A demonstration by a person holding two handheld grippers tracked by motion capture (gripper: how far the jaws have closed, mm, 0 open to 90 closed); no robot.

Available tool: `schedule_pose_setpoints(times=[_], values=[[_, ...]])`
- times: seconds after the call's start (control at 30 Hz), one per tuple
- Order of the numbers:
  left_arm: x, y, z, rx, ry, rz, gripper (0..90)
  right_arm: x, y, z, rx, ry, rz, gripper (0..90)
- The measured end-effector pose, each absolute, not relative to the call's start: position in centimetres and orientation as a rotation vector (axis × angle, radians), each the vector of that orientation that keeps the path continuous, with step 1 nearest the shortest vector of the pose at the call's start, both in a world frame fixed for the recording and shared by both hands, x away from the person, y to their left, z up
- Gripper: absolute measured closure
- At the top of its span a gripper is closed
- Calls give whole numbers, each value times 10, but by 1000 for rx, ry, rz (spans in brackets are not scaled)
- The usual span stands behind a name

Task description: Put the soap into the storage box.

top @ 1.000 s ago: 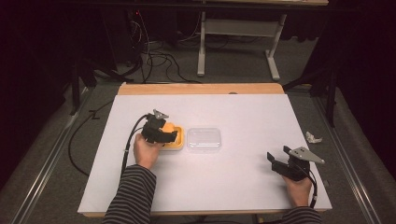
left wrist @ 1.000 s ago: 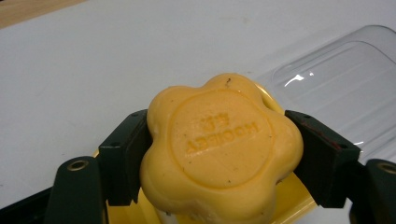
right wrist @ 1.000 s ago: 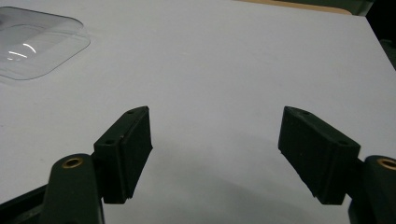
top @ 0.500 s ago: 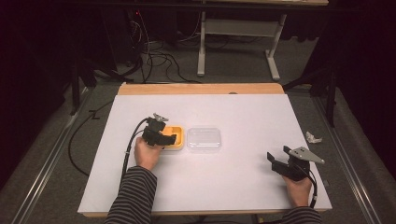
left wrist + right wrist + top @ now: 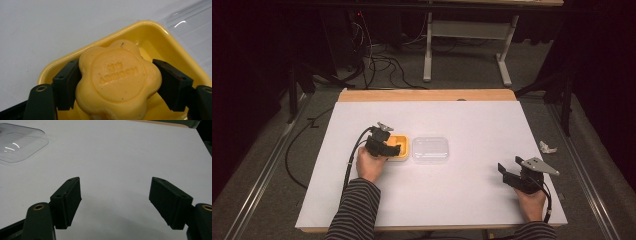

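Dim workshop floor and trailing cables frame a white counter [image 5: 472, 190], on which a yellow soap dish [image 5: 155, 37] sits just beside a clear plastic lid [image 5: 430, 149]. Over the dish, the left gripper [image 5: 116, 83] has its fingers [image 5: 66, 82] pinching a flower-shaped soap [image 5: 117, 80] from both sides, the bar sitting within the dish's walls. Off near the counter's right edge, the right gripper [image 5: 115, 202] hovers with fingers spread and nothing between them. My worry is slippage: the soap's lobed, rounded flanks give the flat pads little purchase, so a quick lift or twist could squirt it out, or drag the light dish along. The bar looks waxy and pale orange, with a raised round centre stamped in lettering and a few dark specks.
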State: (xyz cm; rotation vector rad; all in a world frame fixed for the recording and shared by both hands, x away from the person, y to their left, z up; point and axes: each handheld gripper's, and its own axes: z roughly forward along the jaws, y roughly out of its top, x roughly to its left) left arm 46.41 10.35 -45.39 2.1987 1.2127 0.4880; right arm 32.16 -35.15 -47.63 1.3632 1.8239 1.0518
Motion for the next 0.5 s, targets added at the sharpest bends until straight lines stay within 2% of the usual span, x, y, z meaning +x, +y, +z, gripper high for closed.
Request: schedule_pose_setpoints(times=[0.37,0.5], values=[[463,105,-456,2200,1217,482,269,322,-351,-476,1362,1825,1052,262],[463,108,-450,2151,1208,476,250,321,-351,-476,1362,1824,1053,262]])
